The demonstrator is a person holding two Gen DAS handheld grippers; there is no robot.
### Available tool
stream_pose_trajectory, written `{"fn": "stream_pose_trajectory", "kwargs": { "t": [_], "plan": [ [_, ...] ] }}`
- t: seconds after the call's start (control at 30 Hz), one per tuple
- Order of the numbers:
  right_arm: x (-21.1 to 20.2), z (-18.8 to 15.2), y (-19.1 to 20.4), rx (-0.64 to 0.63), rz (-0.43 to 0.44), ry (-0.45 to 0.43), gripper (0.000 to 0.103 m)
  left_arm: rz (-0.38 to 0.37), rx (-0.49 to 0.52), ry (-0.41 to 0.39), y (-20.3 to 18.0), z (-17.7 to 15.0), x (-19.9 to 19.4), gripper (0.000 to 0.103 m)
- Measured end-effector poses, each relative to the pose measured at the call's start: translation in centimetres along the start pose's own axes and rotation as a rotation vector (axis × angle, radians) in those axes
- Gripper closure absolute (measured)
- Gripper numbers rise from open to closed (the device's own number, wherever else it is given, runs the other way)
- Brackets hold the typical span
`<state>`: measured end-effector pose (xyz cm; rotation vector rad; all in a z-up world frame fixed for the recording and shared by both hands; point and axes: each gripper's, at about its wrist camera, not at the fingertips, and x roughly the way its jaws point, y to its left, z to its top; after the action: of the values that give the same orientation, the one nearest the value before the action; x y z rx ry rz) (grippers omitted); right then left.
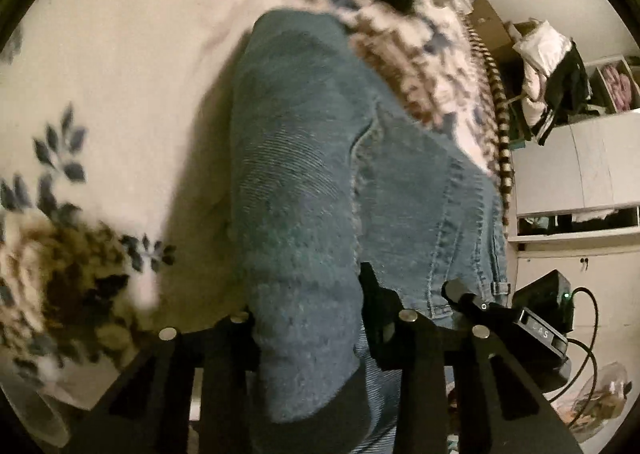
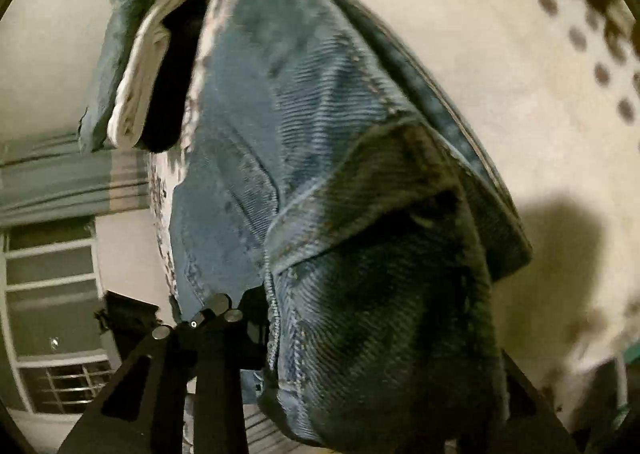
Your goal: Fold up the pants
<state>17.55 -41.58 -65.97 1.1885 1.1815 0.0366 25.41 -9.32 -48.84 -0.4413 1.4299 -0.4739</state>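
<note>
My left gripper (image 1: 308, 318) and right gripper (image 2: 360, 334) each pinch a bunched edge of the blue denim pants (image 1: 320, 158), which trail toward twelve o'clock over the cream leaf-print bedspread (image 1: 120, 54). I judge the thick denim could slip from either grip, or uneven lifting could skew the fold.

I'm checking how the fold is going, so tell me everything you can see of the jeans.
The jeans are blue denim with a ribbed weave, lighter stitched seams and a belt loop near the waist. They lie on the cream, leaf-patterned bedspread, already doubled lengthwise. The near end is lifted off it: the left gripper and right gripper each have fabric between their fingers, draped over them and casting shadows.
</note>
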Motion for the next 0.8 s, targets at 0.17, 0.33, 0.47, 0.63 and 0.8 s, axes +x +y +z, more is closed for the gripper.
{"fn": "stream_pose_trajectory", "kwargs": {
  "t": [0.17,0.33,0.47,0.63,0.8],
  "plan": [
    [-4.0,-0.9,3.7,-0.048,-0.02,-0.032,0.071,0.03,0.027,-0.01,-2.9,0.8,-3.6,0.074],
    [-8.1,-1.0,8.9,-0.082,-0.009,-0.029,0.072,0.03,0.052,-0.033,-6.2,1.8,-8.5,0.074],
    [-11.4,-0.4,13.5,-0.144,0.004,-0.027,0.072,0.007,0.046,-0.076,-8.4,3.9,-12.2,0.074],
    [-14.4,2.6,21.4,-0.228,0.03,-0.06,0.072,-0.015,0.042,-0.165,-11.1,9.6,-16.9,0.074],
    [-14.1,7.8,30.9,-0.296,0.074,-0.12,0.072,-0.028,0.078,-0.248,-13.7,18.5,-20.8,0.074]
  ]
}}
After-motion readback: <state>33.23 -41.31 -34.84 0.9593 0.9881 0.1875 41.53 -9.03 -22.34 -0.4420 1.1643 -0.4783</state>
